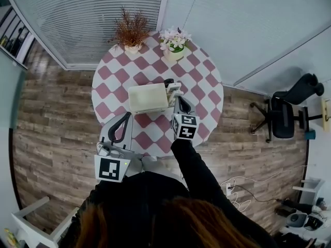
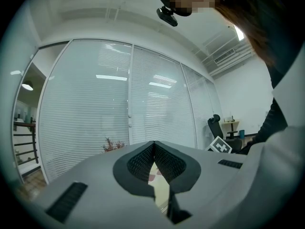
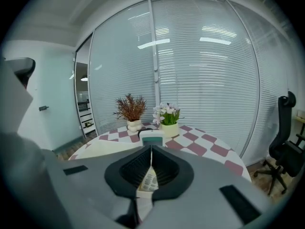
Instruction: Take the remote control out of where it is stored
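Head view, remote control (image 1: 174, 89): seen just beside the right edge of the box (image 1: 147, 98) on the round table (image 1: 207, 81), with its near end taken by the right gripper (image 1: 176, 99).
Head view, left gripper (image 1: 125, 115): held over the near part of the table, apart from the box, with nothing carried.
Head view, step: the lift-out is judged nearly done, since the remote control appears outside the box wall. Whether its far end touches the table cannot be told.
Left gripper view, left gripper (image 2: 153, 144): the jaws are closed tip to tip and empty. Only the checked cloth (image 2: 161, 190) is seen through the gap behind them.
Right gripper view, right gripper (image 3: 151, 149): the jaws are clamped narrow on the remote control (image 3: 152, 138). Its buttons are seen between them, and its pale top sticks out past the tips.
Right gripper view, surroundings: the box (image 3: 107, 149) is seen low to the left, and a flower pot (image 3: 168, 129) stands well beyond.
Next move: the remote control is to be carried clear of the box to bare cloth and laid flat before the jaws are opened. Slipping is judged possible with so thin a pinch.
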`<act>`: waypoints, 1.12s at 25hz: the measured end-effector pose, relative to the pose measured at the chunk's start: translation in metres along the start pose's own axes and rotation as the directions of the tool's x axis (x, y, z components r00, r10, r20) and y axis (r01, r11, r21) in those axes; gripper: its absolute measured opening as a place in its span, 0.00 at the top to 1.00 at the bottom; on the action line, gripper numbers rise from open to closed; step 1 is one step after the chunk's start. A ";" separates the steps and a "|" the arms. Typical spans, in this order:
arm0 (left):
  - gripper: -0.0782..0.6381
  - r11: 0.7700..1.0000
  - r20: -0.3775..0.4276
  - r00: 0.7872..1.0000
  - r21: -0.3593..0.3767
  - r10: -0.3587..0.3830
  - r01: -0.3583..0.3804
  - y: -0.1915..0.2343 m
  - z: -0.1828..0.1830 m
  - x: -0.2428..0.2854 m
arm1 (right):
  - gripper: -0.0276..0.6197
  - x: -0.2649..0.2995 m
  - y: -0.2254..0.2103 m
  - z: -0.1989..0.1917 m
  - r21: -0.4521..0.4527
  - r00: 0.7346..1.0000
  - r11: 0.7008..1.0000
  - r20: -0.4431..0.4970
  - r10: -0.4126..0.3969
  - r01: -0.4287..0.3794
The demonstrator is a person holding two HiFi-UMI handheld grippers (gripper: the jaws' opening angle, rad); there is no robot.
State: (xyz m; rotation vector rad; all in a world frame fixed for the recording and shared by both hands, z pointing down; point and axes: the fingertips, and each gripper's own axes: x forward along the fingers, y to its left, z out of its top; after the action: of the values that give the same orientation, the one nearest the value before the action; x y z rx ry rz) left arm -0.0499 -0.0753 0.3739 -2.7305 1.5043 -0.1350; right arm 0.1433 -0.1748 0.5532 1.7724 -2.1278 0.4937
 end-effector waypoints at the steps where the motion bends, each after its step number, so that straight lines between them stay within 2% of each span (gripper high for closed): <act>1: 0.88 1.000 -0.002 1.000 0.001 0.003 -0.003 0.001 -0.001 -0.001 | 0.93 0.003 -0.001 -0.002 -0.004 1.000 1.000 -0.002 -0.008 0.008; 5: 0.88 1.000 -0.006 1.000 0.008 0.014 -0.014 0.004 -0.001 -0.003 | 0.93 0.014 -0.005 -0.010 -0.016 0.999 1.000 -0.023 -0.025 0.025; 9: 0.88 1.000 -0.008 1.000 0.008 0.019 -0.019 0.005 -0.001 -0.002 | 0.93 0.022 -0.009 -0.020 0.014 0.998 0.999 -0.052 -0.030 0.031; 18: 0.88 1.000 -0.018 0.999 0.011 0.026 -0.026 0.008 -0.003 -0.001 | 0.93 0.029 -0.012 -0.022 0.055 0.999 0.998 -0.045 -0.025 0.028; 28: 0.88 0.999 -0.032 0.999 0.016 0.035 -0.035 0.013 -0.005 -0.003 | 0.60 0.040 -0.012 -0.031 0.086 0.996 0.995 -0.079 -0.039 0.046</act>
State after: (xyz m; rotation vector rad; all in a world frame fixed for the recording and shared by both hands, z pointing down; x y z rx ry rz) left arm -0.0626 -0.0798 0.3779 -2.7015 1.5511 -0.1907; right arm 0.1489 -0.1970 0.5995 1.8109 -2.0409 0.6429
